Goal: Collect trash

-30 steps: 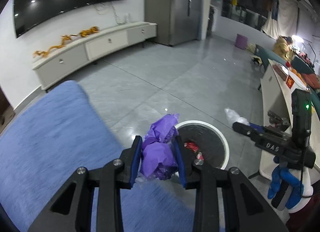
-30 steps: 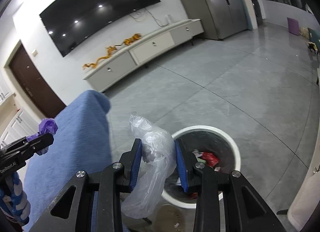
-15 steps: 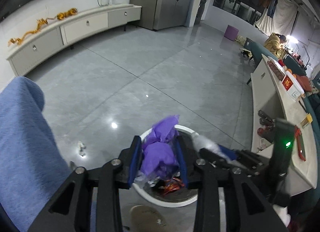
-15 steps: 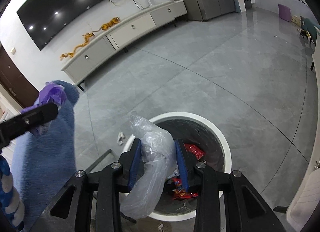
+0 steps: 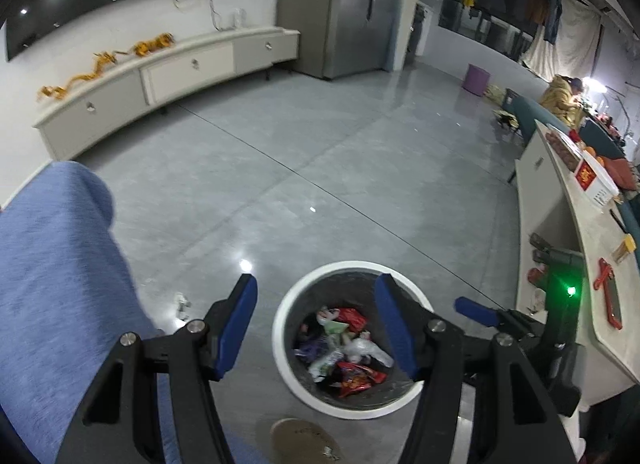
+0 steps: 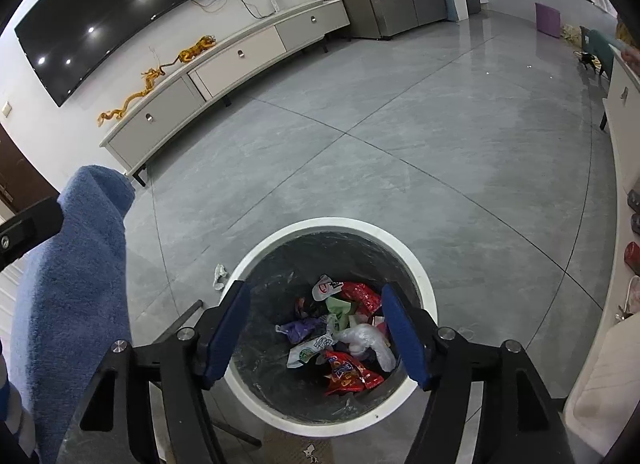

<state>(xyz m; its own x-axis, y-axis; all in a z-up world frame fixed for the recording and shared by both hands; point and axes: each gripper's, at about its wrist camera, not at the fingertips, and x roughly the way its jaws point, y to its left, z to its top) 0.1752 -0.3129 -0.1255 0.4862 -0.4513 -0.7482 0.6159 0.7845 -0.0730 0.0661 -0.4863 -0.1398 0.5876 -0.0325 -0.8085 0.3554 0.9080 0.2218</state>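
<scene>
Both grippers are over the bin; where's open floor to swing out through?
Open tiles stretch beyond the trash bin toward the TV cabinet. Left is crowded: blue sofa arm, a paper scrap beside the bin. The white counter hems the right.

wrappers [image 6: 348, 372] lie in the bin [image 6: 424, 284]; scrap [image 6: 219, 276] left of it.

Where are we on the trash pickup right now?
Done: purple wrapper and clear plastic bag lie in the bin with other wrappers. In hand: nothing; left gripper and right gripper are open above it. Left: a white scrap on the floor beside the bin.
</scene>
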